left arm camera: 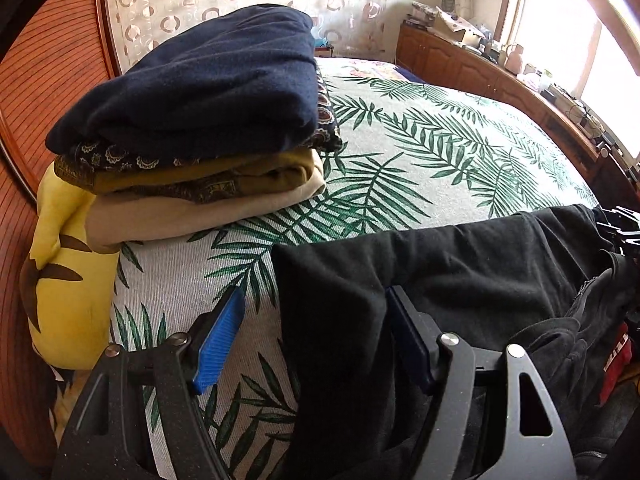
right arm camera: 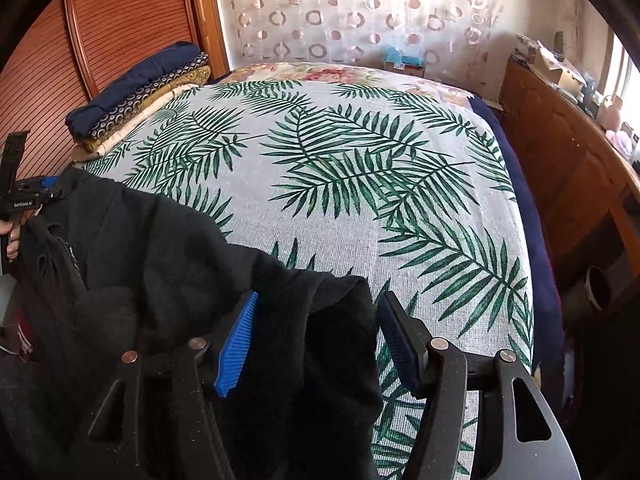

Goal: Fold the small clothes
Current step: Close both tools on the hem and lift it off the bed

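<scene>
Two hand-held grippers work on one black garment (left arm camera: 460, 264) at the near edge of a bed whose cover (left arm camera: 420, 152) carries a green palm-leaf print. In the left wrist view the left gripper (left arm camera: 316, 340) has its two blue-padded fingers spread wide, with a hanging corner of the black cloth between them; the right pad lies against the fabric, the left pad stands clear of it over the cover, so the jaws are apart and not clamped. In the right wrist view the right gripper (right arm camera: 316, 344) likewise stands spread, a fold of the same black garment (right arm camera: 160, 240) drooping between its pads without being pinched.

One stack of folded clothes (left arm camera: 200, 120) sits on the bed's far left corner by the wooden headboard (left arm camera: 52, 80): four layers can be counted, a navy piece on top, a dark paisley print, a mustard one and a cream one at the bottom. One yellow plush toy (left arm camera: 68, 272) leans just beside the stack.

Small white lettering on the left gripper's body shows in the right wrist view but is too small to read surely. One open cardboard box (right arm camera: 560, 68) sits on the wooden cabinet (right arm camera: 560, 168) along the right wall; its contents cannot be made out
</scene>
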